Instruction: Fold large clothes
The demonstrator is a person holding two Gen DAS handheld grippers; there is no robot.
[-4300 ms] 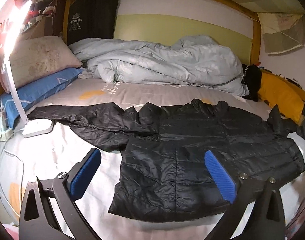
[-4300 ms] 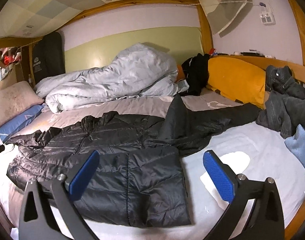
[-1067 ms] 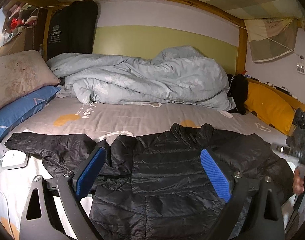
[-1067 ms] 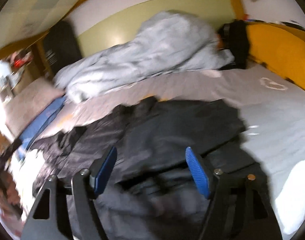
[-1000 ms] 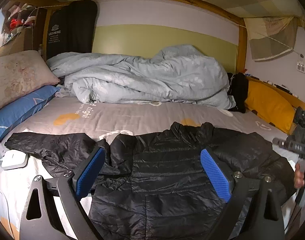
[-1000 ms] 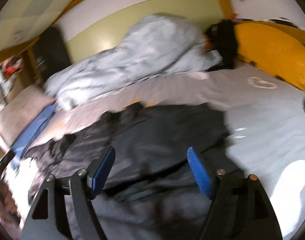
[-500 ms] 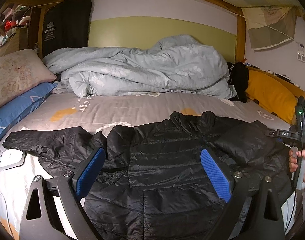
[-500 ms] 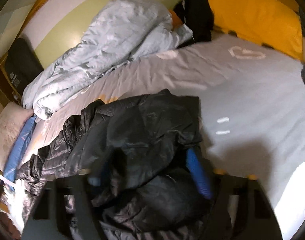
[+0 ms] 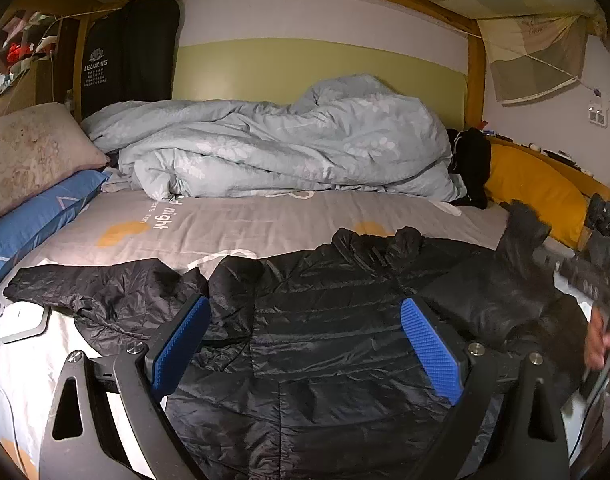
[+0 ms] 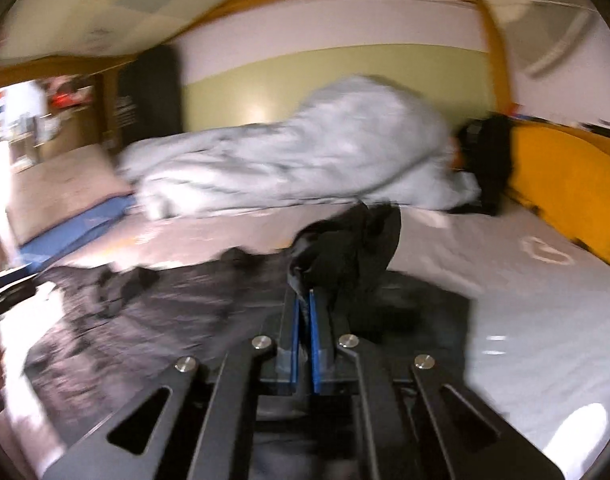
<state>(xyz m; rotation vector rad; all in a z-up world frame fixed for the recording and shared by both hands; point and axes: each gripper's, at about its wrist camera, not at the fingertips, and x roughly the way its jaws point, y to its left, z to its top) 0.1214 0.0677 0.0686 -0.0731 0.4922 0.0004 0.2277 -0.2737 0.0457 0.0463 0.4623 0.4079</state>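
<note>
A black quilted puffer jacket (image 9: 345, 320) lies spread across the grey printed bedsheet (image 9: 245, 224). The right gripper (image 10: 303, 300) has just closed its blue pads on the jacket's right sleeve (image 10: 345, 248), bunched and lifted above the bed. The left gripper (image 9: 305, 344) hovers over the jacket, jaws spread wide, holding nothing.

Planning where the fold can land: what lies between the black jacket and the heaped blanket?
Only bare grey bedsheet separates the jacket from the blanket, clearest in the left wrist view.
</note>
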